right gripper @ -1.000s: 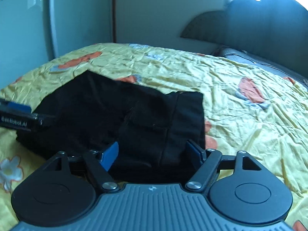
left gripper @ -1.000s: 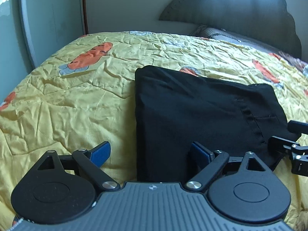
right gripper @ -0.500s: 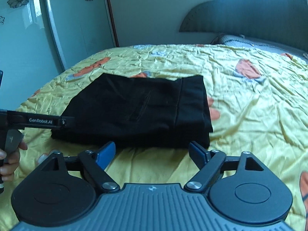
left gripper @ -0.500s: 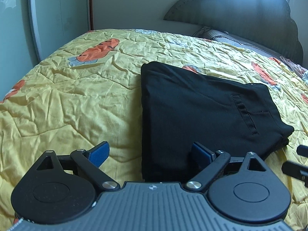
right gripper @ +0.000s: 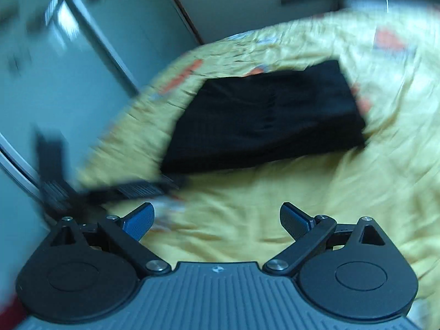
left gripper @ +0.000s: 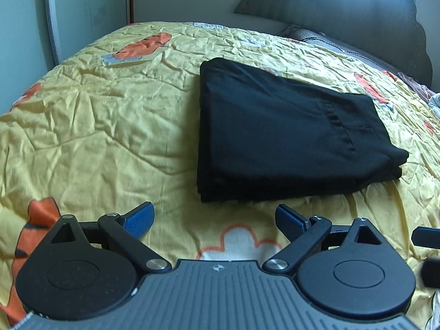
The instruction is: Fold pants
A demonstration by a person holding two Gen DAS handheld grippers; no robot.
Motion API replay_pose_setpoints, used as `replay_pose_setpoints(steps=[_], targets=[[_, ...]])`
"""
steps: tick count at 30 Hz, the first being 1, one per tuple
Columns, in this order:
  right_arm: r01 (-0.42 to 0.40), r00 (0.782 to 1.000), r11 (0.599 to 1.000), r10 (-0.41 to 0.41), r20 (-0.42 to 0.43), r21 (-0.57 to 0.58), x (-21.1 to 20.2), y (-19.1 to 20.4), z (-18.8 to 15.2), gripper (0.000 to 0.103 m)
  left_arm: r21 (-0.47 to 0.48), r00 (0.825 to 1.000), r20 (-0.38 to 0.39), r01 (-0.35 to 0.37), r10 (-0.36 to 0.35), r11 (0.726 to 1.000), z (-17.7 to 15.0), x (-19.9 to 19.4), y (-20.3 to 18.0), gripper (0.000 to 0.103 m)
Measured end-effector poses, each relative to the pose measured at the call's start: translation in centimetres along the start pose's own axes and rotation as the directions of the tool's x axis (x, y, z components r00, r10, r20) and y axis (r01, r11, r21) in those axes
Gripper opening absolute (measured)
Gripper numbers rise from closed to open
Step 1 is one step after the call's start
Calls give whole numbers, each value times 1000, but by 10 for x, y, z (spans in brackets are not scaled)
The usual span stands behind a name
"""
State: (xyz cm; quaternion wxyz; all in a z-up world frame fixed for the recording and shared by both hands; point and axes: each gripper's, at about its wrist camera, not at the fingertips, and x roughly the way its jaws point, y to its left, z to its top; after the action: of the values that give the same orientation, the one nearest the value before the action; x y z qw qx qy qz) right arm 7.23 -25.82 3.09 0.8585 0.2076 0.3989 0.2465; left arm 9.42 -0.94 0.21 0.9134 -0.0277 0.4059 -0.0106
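Pants (left gripper: 283,137) lie folded into a compact black rectangle on the yellow quilt (left gripper: 110,115), stacked layers showing along the near edge, belt loop and pocket seam facing up toward the right end. Looks to me like the folding's done: edges roughly square, nothing trailing, so the bundle sits alone mid-bed w/ nothing on it. That's prob why I'm holding both tools back off the cloth and not over it.

My left gripper (left gripper: 213,220) hovers just short of the near edge of the pants, spread wide, blue pads (left gripper: 139,220) apart w/ only quilt and a flower print between them. Holds nothing, touches nothing.

My right gripper (right gripper: 216,221) is likewise spread wide & empty, over bare quilt, pants (right gripper: 264,121) well apart beyond it. That view is heavily smeared and tilted, so detail is poor; a dark blurred shape at lower left is prob the other tool, can't say for sure. Glass wardrobe door (right gripper: 55,68) fills the left side there.

Padded headboard (left gripper: 343,13) and a pillow (left gripper: 316,37) sit beyond the bundle.
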Motion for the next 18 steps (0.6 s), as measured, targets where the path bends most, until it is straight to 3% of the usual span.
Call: replay_pose_setpoints(steps=[1, 2, 4, 6, 10, 15, 18], targets=[[5, 1000, 1000, -5, 13, 23, -1, -2, 2, 101, -2, 1000, 5, -5, 5, 1000, -2, 0, 0, 97], [60, 998, 998, -60, 29, 15, 1, -1, 3, 103, -3, 1000, 10, -10, 10, 1000, -3, -1, -1, 97], [235, 971, 971, -233, 62, -36, 8, 3, 2, 103, 0, 1000, 18, -18, 18, 1000, -5, -1, -2, 97], [330, 943, 941, -325, 70, -74, 17, 4, 1, 103, 12, 999, 20, -26, 26, 1000, -6, -2, -5, 97], [296, 955, 952, -291, 60, -79, 24, 1, -3, 103, 25, 999, 26, -30, 30, 999, -9, -2, -8, 97], [430, 902, 887, -417, 108, -165, 38, 0, -7, 103, 9, 999, 45, -27, 26, 1000, -13, -4, -9, 99], [415, 909, 897, -402, 104, -155, 41, -6, -9, 103, 16, 998, 56, -31, 30, 999, -16, -5, -11, 99]])
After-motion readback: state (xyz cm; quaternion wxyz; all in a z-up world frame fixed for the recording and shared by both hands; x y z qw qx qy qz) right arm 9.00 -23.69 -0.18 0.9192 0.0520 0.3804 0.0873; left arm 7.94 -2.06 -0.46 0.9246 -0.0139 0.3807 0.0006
